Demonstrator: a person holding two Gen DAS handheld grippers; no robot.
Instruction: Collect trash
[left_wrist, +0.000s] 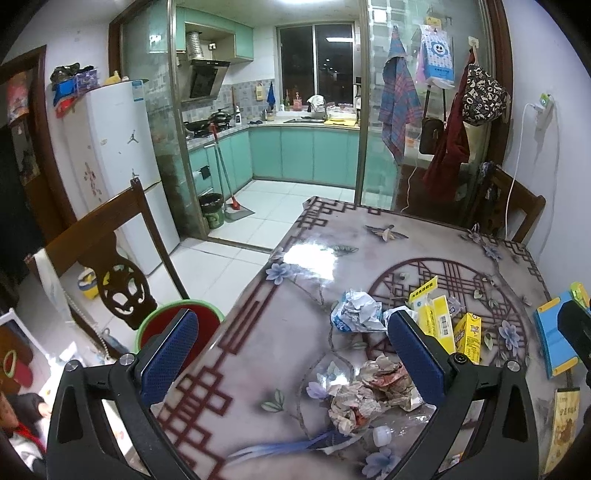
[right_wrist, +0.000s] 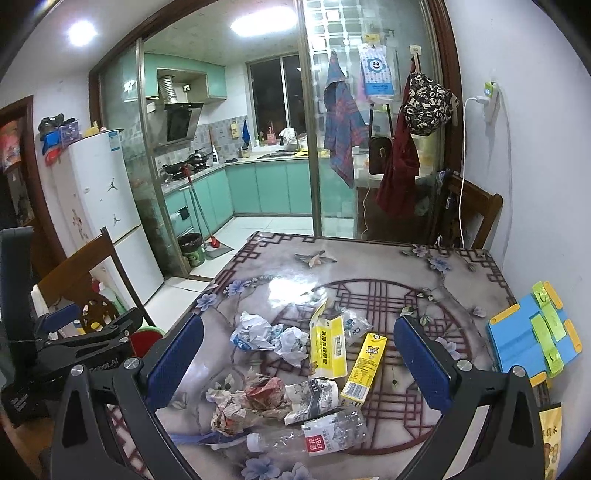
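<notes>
Both tongs, left (left_wrist: 295, 350) and right (right_wrist: 299, 358), stand wide open above the worktop (right_wrist: 369, 258), gripping and touching nothing. Trash lies clustered between the right fingers: crumpled paper (right_wrist: 247, 402), white wrappers (right_wrist: 269, 336), two yellow cartons (right_wrist: 364, 369), a clear plastic bottle (right_wrist: 314, 432). A red bin (left_wrist: 177, 321) sits beside the worktop, partly hidden. A blue stand (right_wrist: 528, 339) rests near the wall; the kitchen lies beyond.

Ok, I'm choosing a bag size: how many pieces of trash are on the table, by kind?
Yellow cartons: 2
Clear plastic bottles: 2
Crumpled paper wads: 4
Squashed grey pack: 1
Blue plastic strip: 1
Total: 10
</notes>
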